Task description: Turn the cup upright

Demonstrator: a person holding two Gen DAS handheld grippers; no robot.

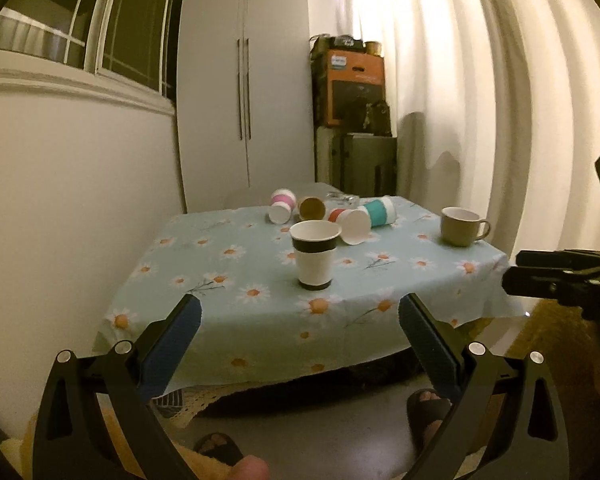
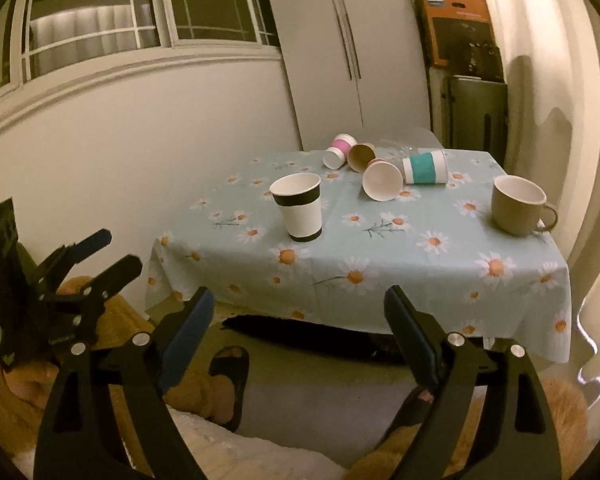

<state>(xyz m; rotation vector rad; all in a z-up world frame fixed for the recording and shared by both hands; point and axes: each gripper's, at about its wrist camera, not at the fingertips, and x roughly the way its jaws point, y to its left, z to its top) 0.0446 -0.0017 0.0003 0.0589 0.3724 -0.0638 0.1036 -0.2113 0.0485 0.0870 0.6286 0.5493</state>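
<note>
Black-banded paper cup point(image 1: 314, 255) stands upright; left tool point(image 1: 299, 322) and right tool point(image 2: 299, 312) both released, empty

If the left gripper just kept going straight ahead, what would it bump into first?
Probably the black-banded paper cup. The left gripper is open and short of the table, and that upright cup stands almost dead ahead between its fingers. Depth is hard to judge through the fisheye.

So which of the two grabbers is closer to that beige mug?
Right, it seems. The beige mug sits on the table's right side, ahead and right of the right gripper. The left gripper is further left, with the mug far to its right.
</note>
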